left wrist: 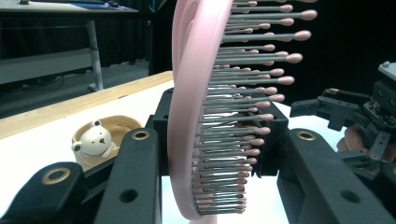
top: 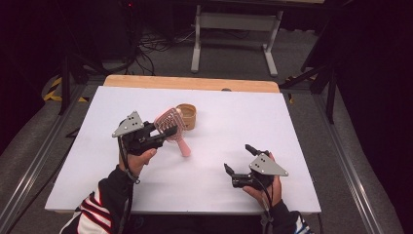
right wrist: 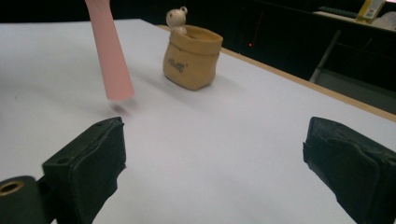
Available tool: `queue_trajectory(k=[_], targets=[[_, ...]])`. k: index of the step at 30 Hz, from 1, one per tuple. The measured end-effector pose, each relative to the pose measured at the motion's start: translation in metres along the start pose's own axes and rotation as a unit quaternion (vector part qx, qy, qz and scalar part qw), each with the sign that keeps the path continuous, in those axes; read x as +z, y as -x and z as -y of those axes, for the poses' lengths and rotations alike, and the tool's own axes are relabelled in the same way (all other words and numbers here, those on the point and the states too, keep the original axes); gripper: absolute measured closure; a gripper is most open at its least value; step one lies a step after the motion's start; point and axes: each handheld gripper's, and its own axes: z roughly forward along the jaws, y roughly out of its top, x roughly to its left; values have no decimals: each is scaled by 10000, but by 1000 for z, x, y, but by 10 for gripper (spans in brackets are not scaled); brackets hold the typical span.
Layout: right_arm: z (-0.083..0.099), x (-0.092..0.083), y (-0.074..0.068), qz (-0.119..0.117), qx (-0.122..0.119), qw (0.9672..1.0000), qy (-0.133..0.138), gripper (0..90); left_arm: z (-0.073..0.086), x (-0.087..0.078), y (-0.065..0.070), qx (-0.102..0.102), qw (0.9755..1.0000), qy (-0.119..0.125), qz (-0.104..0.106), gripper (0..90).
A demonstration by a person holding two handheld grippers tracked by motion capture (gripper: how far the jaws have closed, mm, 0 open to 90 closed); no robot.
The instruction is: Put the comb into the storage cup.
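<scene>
High view: pink hairbrush point(top: 170, 127) clamped by its head in left gripper point(top: 155, 135), handle angled down, tip just clear of white table point(top: 219, 190). Tan pot point(top: 186, 116) with bear figure point(left wrist: 94, 138) just behind the brush. Right gripper point(top: 238, 161) well apart, jaws spread, empty.

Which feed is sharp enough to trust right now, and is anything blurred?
High view: evenly lit, soft. Left gripper view: hairbrush bristles sharp, bear pot softer. Right gripper view: brush handle slightly blurred, faint shadow under its tip; jaws out of focus.
</scene>
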Motion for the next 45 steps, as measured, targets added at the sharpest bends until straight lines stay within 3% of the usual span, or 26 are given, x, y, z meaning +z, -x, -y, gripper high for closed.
queue_trajectory(k=[3,6,13,26,30,33,34,36,40,42,45], targets=[[7,-5,4,-105,83,9999,-91,73,-2,-2,-1,23,10000,-27,-80,627],[9,-8,6,-21,17,9999,-98,72,-3,-2,-2,54,9999,-7,-108,627],[9,-19,14,132,152,9997,129,54,-13,-5,-8,91,9996,122,-240,628],[8,-18,9,144,-27,9999,55,56,-37,-19,-15,326,9981,304,-433,628],[9,-16,7,131,-72,9999,-22,57,-44,-22,-18,465,9976,240,-459,628],[9,-16,7,135,-61,9999,-45,58,-47,-23,-23,456,9976,211,-470,628],[9,-16,7,135,-61,9999,-45,58,-50,-26,-27,341,9982,236,-437,628],[10,-15,8,140,-76,9999,-66,58,-58,-30,-33,301,9980,341,-446,628],[11,-13,7,111,-72,9999,-100,58,-83,-33,-40,445,9972,374,-477,628],[11,-13,7,117,-79,9998,-114,58,-88,-31,-40,476,9971,355,-470,628],[11,-13,7,125,-99,9998,-123,60,-102,-22,-40,606,9968,291,-427,628]])
